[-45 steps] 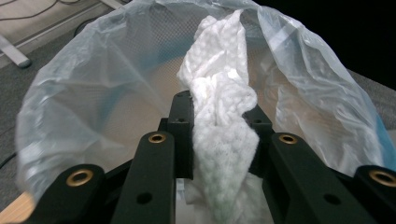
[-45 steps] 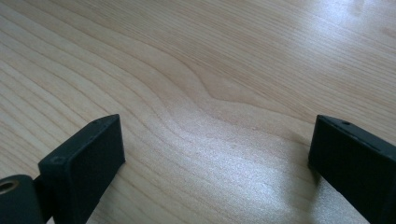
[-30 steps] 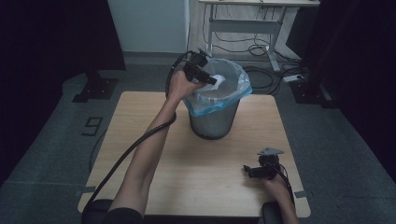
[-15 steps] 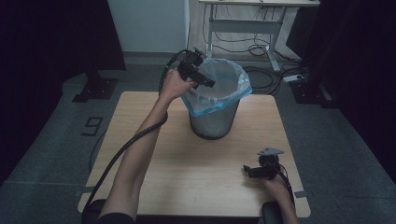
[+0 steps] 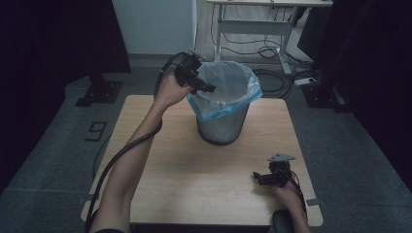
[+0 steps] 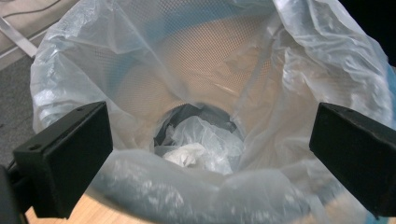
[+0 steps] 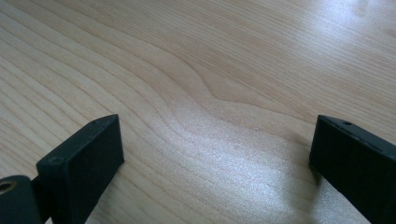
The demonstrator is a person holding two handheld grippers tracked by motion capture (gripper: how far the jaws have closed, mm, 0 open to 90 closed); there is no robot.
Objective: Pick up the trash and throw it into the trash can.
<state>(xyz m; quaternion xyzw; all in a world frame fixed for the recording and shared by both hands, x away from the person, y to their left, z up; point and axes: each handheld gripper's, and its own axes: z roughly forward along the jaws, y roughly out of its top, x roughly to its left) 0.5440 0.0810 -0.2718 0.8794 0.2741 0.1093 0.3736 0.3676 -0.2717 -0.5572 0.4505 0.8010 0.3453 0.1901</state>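
The left gripper (image 5: 206, 88) hangs at the near-left rim of the mesh bin (image 5: 223, 127), jaws spread wide with nothing between the fingers (image 6: 70, 161). Ahead of and below them the plastic liner (image 6: 196, 70) opens into a clear shaft; only crumpled white wrapping (image 6: 196, 147) lies at the bottom. The liner's folded rim bulges just under the fingers. The right gripper (image 5: 260, 177) sits low over bare wooden tabletop (image 7: 210, 93), jaws apart, nothing between or ahead of its fingers; the bin stands well apart.
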